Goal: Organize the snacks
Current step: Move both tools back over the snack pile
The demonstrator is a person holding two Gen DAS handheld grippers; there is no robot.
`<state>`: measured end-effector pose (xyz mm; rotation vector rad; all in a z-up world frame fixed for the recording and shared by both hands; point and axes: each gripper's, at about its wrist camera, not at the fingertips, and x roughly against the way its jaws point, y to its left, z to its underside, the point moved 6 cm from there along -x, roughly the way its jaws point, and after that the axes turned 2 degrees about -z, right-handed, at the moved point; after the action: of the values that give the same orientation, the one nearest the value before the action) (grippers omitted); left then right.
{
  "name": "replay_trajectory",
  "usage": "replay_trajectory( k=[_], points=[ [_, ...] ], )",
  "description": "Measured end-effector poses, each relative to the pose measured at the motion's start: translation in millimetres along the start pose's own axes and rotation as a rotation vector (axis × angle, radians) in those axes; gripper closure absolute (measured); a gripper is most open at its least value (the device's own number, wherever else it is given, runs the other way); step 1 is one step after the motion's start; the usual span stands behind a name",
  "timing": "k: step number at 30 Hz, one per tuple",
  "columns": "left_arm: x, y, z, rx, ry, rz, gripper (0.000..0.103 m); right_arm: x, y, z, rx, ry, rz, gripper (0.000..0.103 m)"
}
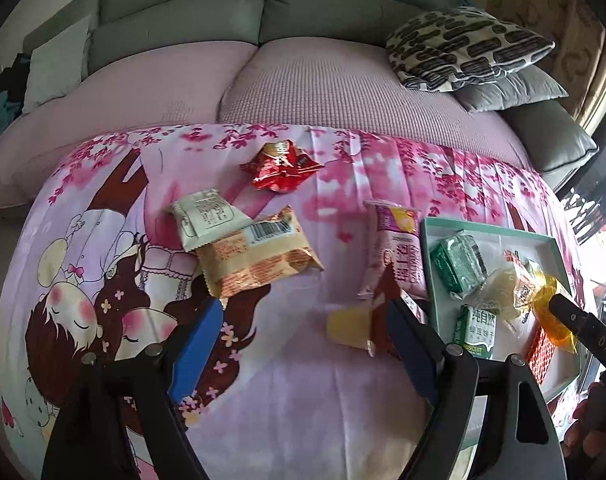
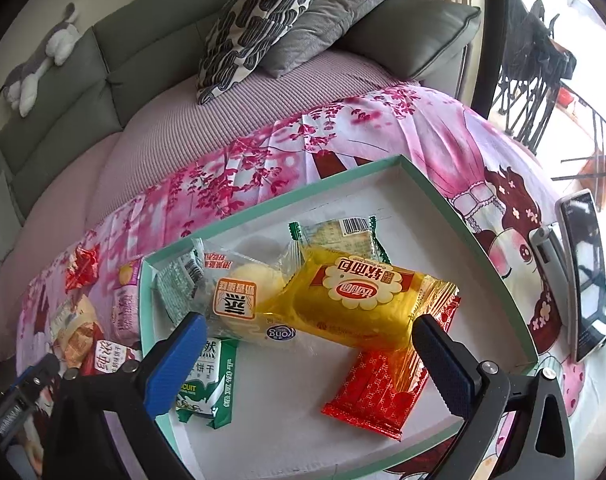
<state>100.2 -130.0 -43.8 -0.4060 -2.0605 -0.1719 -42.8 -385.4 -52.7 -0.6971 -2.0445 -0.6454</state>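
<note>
Left tongs (image 1: 299,336): spread, empty; may snag the jelly cup (image 1: 349,326).
Right tongs (image 2: 309,354): spread; may nudge the yellow bread pack (image 2: 355,304).

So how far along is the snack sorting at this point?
About halfway. Done: several packets lie in the tray, among them the yellow bread pack, which sits between the right gripper's open jaws, and the red wafer. In hand: nothing; the left gripper is open above the cloth. Left: the red bag, two packs, the pink pouch and the jelly cup.
</note>
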Motion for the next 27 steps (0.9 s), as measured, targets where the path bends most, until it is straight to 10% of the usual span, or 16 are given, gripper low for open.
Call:
replay_trajectory(
  k=[27],
  points=[
    [-26.8, 138.0, -8.0, 0.284, 0.079, -0.067, 0.019, 14.1, 134.4, 2.8, 0.228, -0.034, -0.133, 0.001]
  ],
)
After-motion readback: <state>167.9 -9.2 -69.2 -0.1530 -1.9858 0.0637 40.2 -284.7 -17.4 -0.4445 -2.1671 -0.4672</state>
